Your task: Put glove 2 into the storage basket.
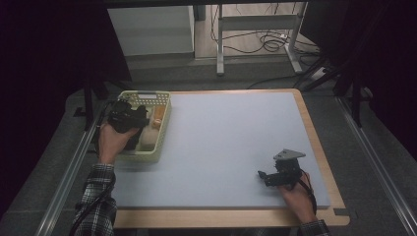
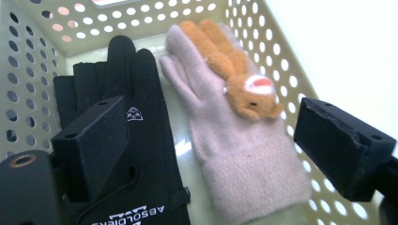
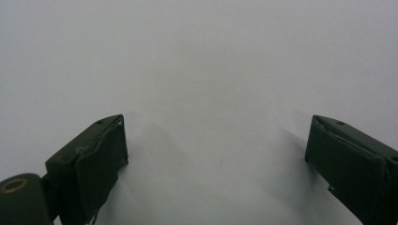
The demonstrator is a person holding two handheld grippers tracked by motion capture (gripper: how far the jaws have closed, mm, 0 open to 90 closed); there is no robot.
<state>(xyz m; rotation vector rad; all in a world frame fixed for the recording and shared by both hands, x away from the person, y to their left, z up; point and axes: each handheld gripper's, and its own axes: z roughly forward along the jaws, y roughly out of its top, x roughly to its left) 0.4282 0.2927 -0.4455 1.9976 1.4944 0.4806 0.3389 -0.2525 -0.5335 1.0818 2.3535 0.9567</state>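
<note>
Left gripper view: left claw (image 2: 206,140) gapes wide, empty, above the black glove (image 2: 136,140) and pink glove (image 2: 234,136) lying in the basket (image 2: 263,47); lift straight up, clear of its wall.

My left gripper (image 1: 129,118) hangs over the basket (image 1: 162,129) at the mat's (image 1: 231,142) far left corner. In the basket lie two gloves side by side, one (image 2: 141,154) left of the other (image 2: 234,140), a toy (image 2: 234,70) on the second. My right gripper (image 1: 268,178) is near the mat's near right corner.
</note>
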